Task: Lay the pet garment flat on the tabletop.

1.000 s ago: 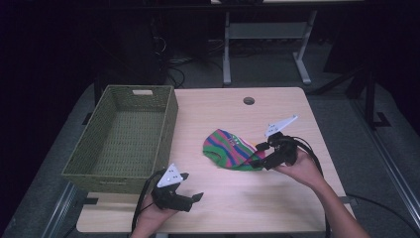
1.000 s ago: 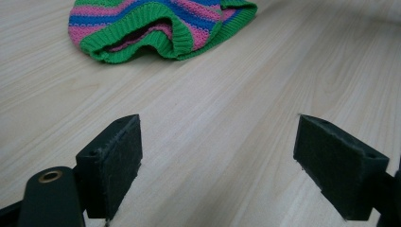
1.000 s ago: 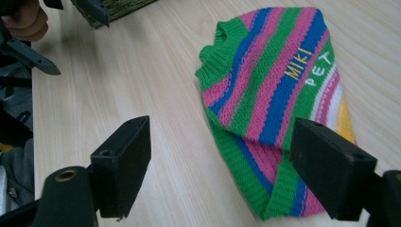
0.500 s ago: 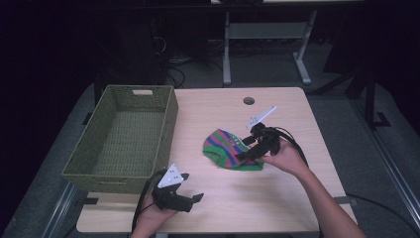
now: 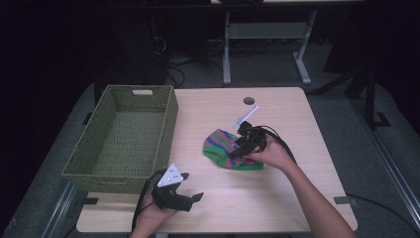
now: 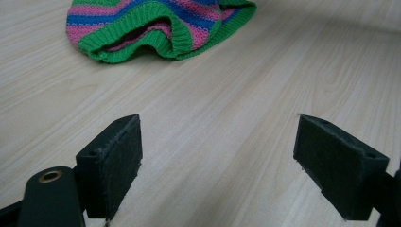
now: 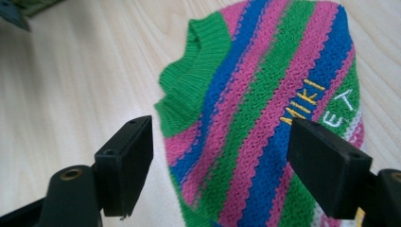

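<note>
Now striped knit hat [image 5: 229, 148] flat, ribbed opening twd basket [image 5: 124, 134].

The knitted hat [image 7: 265, 109] carries green, pink and blue stripes, a solid green ribbed rim and yellow and white lettering. The desk [image 5: 297, 109] is pale wood grain. The woven basket [image 5: 124, 139] is olive green. Both grippers' jaws are black.

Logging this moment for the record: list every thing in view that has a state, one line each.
Striped knit hat: flat on the table, not gripped.
Wicker basket: upright, empty.
Right gripper: open, fingers spread above the hat.
Left gripper: open, over bare table, apart from the hat.
</note>
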